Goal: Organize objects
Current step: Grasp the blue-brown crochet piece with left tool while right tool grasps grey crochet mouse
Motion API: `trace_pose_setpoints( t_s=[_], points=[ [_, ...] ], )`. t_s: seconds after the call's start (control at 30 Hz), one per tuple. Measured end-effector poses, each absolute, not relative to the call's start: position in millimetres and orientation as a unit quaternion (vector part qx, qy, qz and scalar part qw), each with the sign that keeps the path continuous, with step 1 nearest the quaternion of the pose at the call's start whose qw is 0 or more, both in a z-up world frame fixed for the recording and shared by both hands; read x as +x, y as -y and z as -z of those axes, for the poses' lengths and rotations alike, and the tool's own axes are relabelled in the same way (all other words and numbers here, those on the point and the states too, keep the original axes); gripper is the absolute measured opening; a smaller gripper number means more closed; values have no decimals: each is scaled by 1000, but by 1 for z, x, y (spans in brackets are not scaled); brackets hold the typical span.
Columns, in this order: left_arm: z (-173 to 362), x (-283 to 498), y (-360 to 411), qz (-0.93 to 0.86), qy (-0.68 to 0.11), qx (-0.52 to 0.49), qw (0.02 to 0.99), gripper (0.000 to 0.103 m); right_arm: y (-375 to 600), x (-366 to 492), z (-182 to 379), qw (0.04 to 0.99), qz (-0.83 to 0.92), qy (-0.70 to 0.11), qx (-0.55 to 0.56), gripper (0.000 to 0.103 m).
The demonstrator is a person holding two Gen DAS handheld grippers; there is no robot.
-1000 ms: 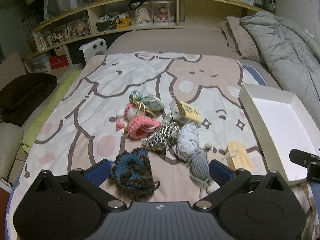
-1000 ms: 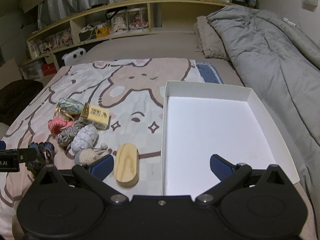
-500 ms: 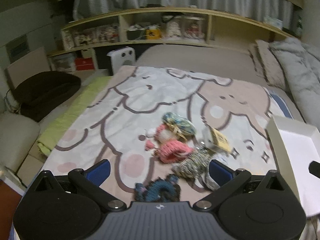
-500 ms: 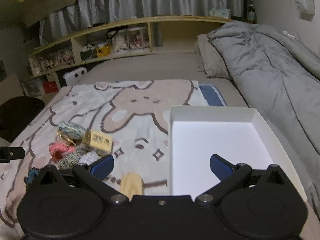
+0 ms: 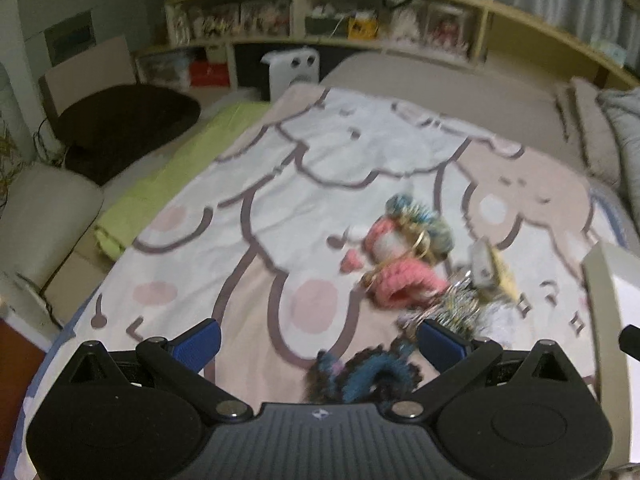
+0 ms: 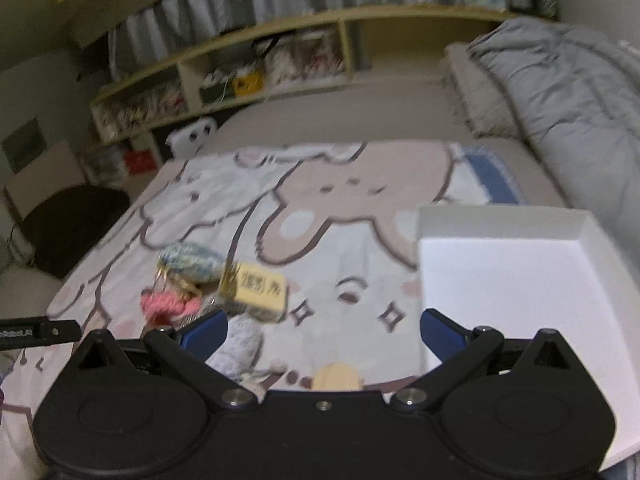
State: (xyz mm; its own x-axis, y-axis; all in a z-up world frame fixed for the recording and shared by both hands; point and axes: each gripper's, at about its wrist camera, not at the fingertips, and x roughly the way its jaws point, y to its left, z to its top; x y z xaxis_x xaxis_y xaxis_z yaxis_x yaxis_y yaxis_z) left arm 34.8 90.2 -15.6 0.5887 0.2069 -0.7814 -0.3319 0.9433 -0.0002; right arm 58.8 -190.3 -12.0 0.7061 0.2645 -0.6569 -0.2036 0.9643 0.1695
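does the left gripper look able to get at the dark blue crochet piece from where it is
Probably yes. The left gripper is open and empty, and the dark blue crochet piece lies just below and ahead of it on the blanket, with nothing over it. Only the striped crochet piece crowds its far side.

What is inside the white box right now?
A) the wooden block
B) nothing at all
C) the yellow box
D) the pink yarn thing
B: the white box shows only its bare white floor, and the pink yarn thing, yellow box and wooden block all lie outside it on the blanket.
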Motion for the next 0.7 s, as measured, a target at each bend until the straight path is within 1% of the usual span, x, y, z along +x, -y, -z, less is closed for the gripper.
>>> trace_pose_setpoints(
  t_s=[0.07, 0.13, 0.27, 0.33, 0.37, 0.47, 0.57, 0.67, 0.7],
  points=[
    [23, 37, -92, -155, -442, -83, 880, 103, 181, 63, 20, 915, -142, -375, 38, 102],
    [31, 38, -93, -156, -453, -100, 872, 103, 173, 65, 30, 906, -158, -391, 35, 91],
    [46, 43, -92, -138, -477, -130, 858, 102, 164, 68, 48, 887, -189, -419, 34, 82],
    [53, 47, -93, -144, -488, -141, 849, 98, 161, 68, 55, 878, -203, -433, 32, 78],
    [57, 49, -93, -149, -492, -145, 846, 95, 159, 69, 59, 874, -205, -439, 30, 78],
    [64, 53, -94, -152, -498, -157, 839, 91, 152, 69, 71, 863, -210, -458, 27, 77],
    [70, 56, -92, -143, -501, -164, 838, 86, 145, 69, 79, 855, -222, -468, 20, 74],
    [76, 59, -87, -129, -506, -165, 836, 80, 138, 71, 84, 849, -225, -477, 18, 68],
    [79, 60, -85, -122, -511, -165, 835, 76, 136, 72, 86, 846, -225, -482, 22, 66]
  ],
)
